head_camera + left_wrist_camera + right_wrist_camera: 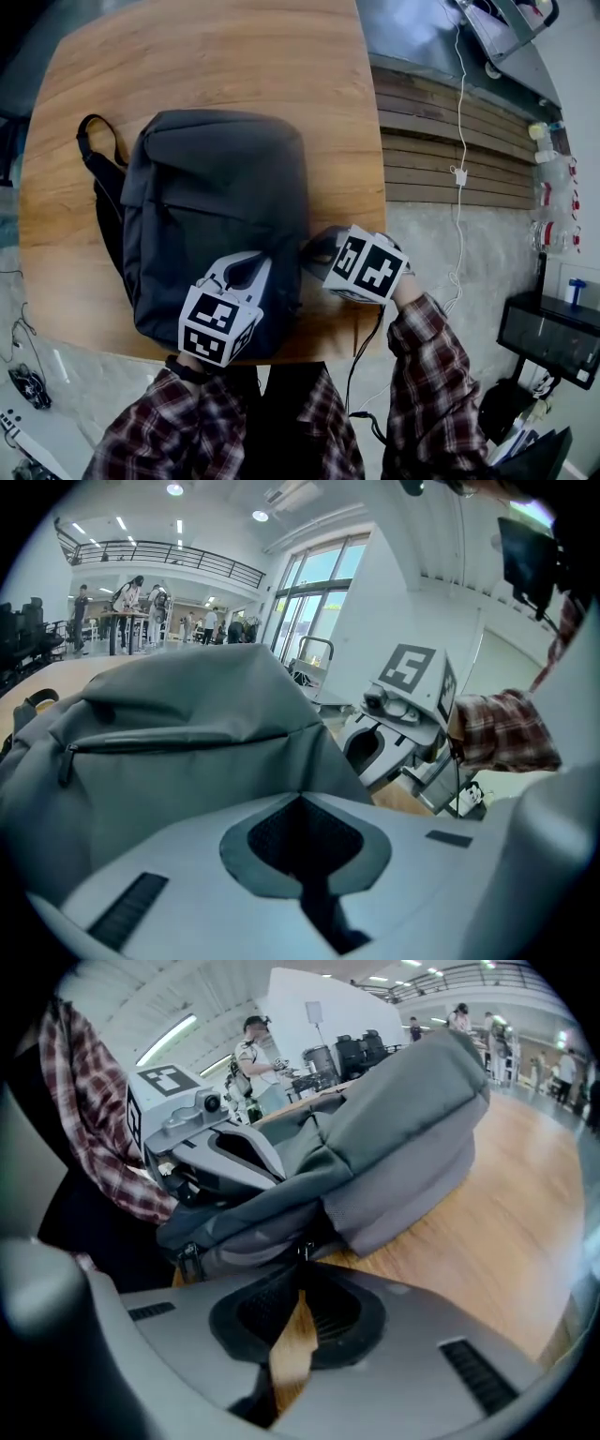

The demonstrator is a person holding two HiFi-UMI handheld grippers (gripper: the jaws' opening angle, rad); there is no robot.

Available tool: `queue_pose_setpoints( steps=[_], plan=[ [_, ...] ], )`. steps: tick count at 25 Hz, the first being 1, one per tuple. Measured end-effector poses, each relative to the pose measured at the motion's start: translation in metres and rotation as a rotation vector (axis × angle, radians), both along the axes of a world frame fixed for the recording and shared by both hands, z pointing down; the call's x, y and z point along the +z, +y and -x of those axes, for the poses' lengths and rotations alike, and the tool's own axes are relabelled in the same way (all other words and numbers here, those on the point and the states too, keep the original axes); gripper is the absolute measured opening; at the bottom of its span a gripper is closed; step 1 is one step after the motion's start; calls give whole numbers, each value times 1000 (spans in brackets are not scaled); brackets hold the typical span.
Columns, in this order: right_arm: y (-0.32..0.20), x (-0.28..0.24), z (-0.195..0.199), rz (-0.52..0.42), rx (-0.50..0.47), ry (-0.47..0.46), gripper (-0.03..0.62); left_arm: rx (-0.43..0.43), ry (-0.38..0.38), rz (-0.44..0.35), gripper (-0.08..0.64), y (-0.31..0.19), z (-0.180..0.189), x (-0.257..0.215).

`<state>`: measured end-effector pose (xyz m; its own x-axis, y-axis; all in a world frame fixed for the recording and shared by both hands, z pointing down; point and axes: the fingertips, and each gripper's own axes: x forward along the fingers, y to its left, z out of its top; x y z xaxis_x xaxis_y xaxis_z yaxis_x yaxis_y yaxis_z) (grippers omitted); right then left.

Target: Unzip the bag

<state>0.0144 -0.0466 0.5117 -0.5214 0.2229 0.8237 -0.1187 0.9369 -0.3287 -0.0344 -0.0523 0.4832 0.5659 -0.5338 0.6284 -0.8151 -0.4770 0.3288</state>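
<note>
A grey backpack lies flat on the round wooden table, its black strap out to the left. My left gripper is at the bag's near end, shut on a raised fold of the bag's fabric. My right gripper is at the near right corner of the bag. In the right gripper view its tips close on a small metal zipper pull at the bag's lower seam. The front pocket zipper is zipped.
The table's near edge runs just under both grippers, its right edge beside the right gripper. To the right are a slatted wooden surface, a white cable and a black box. People stand far off in the hall.
</note>
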Motion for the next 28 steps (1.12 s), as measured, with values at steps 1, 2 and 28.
queue_pose_setpoints(
  steps=[1,2,28],
  plan=[
    [0,0,1,10,22,-5,34,0,-2,0,9,0,0,0],
    [1,-1,1,13,34,-5,33,0,-3,0,9,0,1,0],
    [92,-1,-4,251,741,-127,28,-112,-99,15,9,-82,-19,8]
  ],
)
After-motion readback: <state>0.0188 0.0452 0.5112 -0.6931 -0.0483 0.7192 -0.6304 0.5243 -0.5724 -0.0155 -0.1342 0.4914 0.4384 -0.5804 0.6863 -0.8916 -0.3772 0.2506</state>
